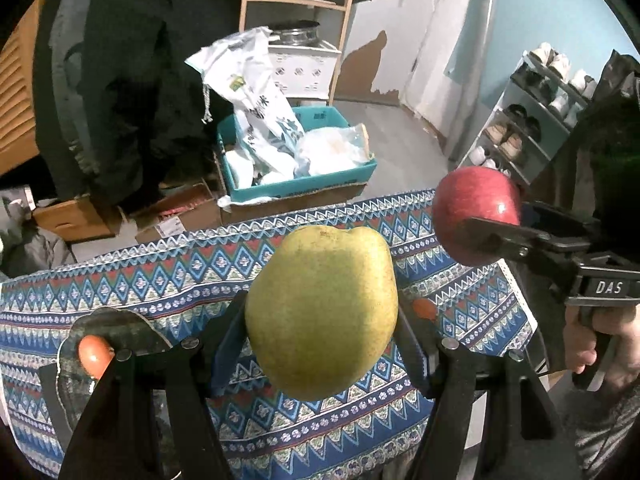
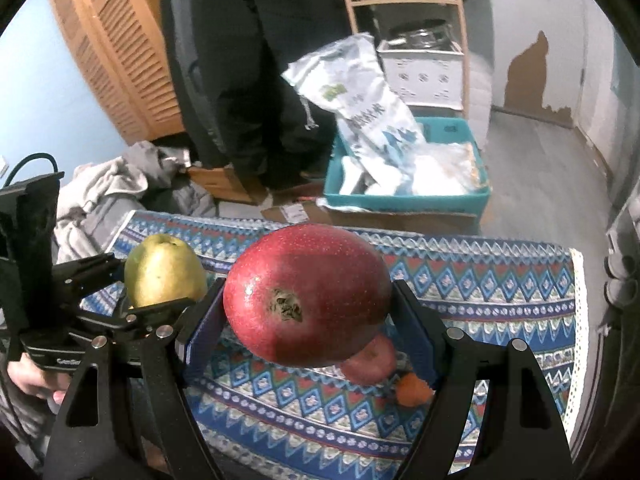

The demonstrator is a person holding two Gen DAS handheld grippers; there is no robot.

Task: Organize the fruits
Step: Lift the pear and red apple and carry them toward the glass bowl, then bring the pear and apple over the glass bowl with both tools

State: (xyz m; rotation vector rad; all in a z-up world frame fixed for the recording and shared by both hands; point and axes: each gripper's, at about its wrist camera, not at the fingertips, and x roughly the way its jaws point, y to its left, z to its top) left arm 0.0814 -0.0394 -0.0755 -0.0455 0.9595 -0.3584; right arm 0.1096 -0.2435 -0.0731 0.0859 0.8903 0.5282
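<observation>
Left tool (image 1: pixel 322 344): closed on a green pear (image 1: pixel 322 312), one finger against each flank; fruit held up above the patterned table (image 1: pixel 168 280); seen from the side in the right wrist view (image 2: pixel 160 300), where the pear (image 2: pixel 164 270) sits over the table's left edge.
Right tool (image 2: pixel 308 312): clamped on a red apple (image 2: pixel 306 294), blossom end facing the lens; raised above the table (image 2: pixel 500 280); in the left wrist view it (image 1: pixel 476 236) enters from the right, with the apple (image 1: pixel 476 216) over the table's far right corner.
Only in left view: a glass plate (image 1: pixel 108 332) near the table's left edge, an orange fruit (image 1: pixel 94 354) on it; a shoe rack (image 1: pixel 532 120) by the wall.
Only in right view: a second red apple (image 2: pixel 370 360) and a small orange fruit (image 2: pixel 412 390) lying on the table just beside each other, under the held apple.
Both views: a teal box (image 1: pixel 304 188) of bags on the floor past the table's far edge.
Hidden or unclear: the plate is partly covered by the left tool's finger; an orange patch (image 1: pixel 424 309) beside the pear is mostly blocked, so I cannot tell what it is; the second apple's top is cut off by the held one.
</observation>
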